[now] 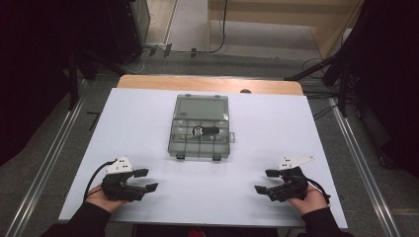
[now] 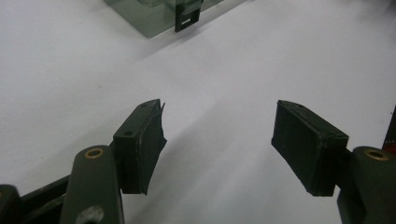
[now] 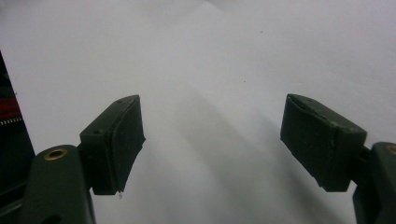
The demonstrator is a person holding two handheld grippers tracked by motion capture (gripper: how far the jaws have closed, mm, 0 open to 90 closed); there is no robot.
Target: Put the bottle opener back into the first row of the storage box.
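A clear plastic compartment box (image 1: pixel 200 127) lies shut on the white table top (image 1: pixel 148 123), at its middle toward the far side. A small black and white object (image 1: pixel 203 131) shows through its lid. Two black latches (image 1: pixel 216 157) sit on the box's near edge; one latch (image 2: pixel 185 16) and a box corner appear in the left gripper view. My left gripper (image 1: pixel 146 179) rests open at the front left, jaws wide apart over bare table (image 2: pixel 219 140). My right gripper (image 1: pixel 265 181) rests open at the front right, nothing between its jaws (image 3: pixel 212 140).
The white top lies on a wooden table (image 1: pixel 207 84) whose far edge shows beyond it. Metal rails (image 1: pixel 44 163) run along the floor on both sides. Dark equipment and cables (image 1: pixel 316 64) stand beyond the table.
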